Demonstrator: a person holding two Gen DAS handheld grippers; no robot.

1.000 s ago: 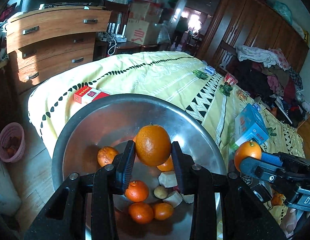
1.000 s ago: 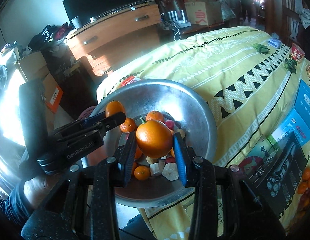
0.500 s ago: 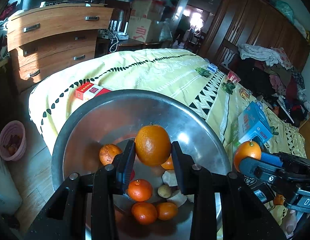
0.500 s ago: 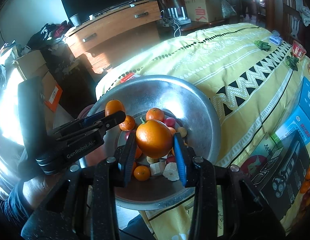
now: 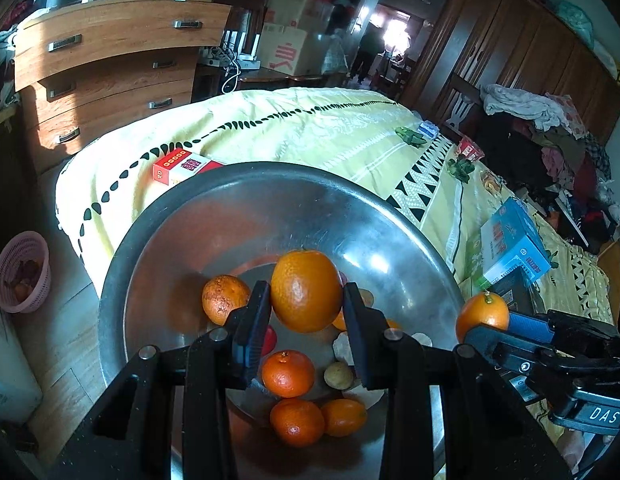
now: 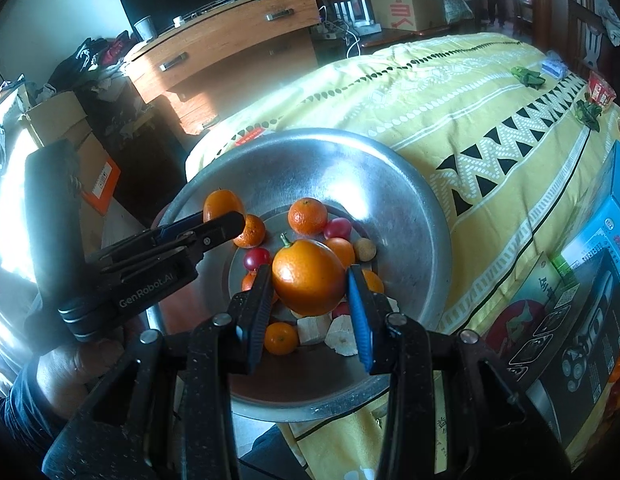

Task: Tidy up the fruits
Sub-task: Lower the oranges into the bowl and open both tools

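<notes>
We've drifted both grippers a bit further in over the bowl (image 5: 158,248), so its rim sits higher and the fruit pile looks closer. The red box (image 5: 178,166) is now partly tucked behind the rim.

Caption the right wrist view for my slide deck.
Right tongs hold an orange over the steel bowl.
</notes>
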